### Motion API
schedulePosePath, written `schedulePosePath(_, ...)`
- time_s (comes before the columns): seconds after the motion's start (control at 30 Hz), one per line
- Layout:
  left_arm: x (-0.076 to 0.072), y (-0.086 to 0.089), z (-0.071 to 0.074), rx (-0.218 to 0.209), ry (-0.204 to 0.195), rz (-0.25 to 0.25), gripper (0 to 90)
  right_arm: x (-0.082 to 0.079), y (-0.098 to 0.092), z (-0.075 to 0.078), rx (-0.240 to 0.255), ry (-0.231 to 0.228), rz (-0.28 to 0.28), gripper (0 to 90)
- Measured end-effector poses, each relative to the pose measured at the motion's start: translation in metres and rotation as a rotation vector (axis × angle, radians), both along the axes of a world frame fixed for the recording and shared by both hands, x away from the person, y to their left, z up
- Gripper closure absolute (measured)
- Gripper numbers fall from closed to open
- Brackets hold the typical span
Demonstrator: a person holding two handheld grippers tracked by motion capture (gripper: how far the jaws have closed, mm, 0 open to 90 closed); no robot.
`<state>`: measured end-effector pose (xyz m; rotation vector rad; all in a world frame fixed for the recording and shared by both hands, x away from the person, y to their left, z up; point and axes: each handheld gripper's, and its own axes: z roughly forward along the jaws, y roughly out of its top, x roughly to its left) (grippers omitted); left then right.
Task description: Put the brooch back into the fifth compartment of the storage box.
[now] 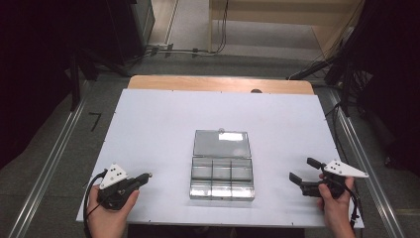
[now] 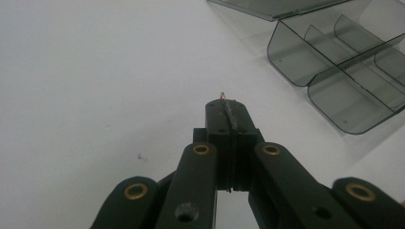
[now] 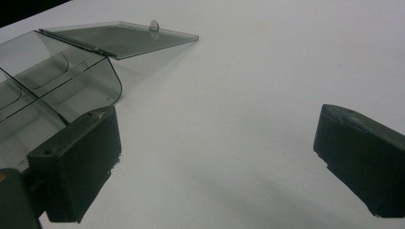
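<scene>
My left gripper (image 1: 146, 175) is clenched on a tiny copper-tipped pin (image 2: 223, 96) that pokes out between its tips, low over the white table (image 1: 148, 129). My right gripper (image 1: 301, 171) rests released, jaws wide with nothing between them. Between the two, just beyond the tips, sits the clear compartment box (image 1: 222, 177), its lid (image 1: 221, 143) folded flat behind. Nothing lies in either gripper's path to it.
</scene>
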<state>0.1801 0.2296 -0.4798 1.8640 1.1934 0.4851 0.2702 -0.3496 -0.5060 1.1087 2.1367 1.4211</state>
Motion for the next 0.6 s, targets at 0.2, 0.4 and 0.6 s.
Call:
schedulePosePath(0.2, -0.001, -0.004, 0.004, -0.018, -0.011, -0.010, 90.0, 0.000, 0.000, 0.000, -0.002, -0.001, 0.001, 0.8)
schedulePosePath(0.4, -0.001, -0.005, 0.007, -0.031, -0.018, -0.016, 90.0, 0.000, 0.001, 0.000, -0.006, -0.002, 0.000, 0.8)
schedulePosePath(0.6, -0.001, -0.009, 0.011, -0.038, -0.025, -0.027, 90.0, 0.000, 0.001, 0.000, -0.007, -0.003, 0.000, 0.8)
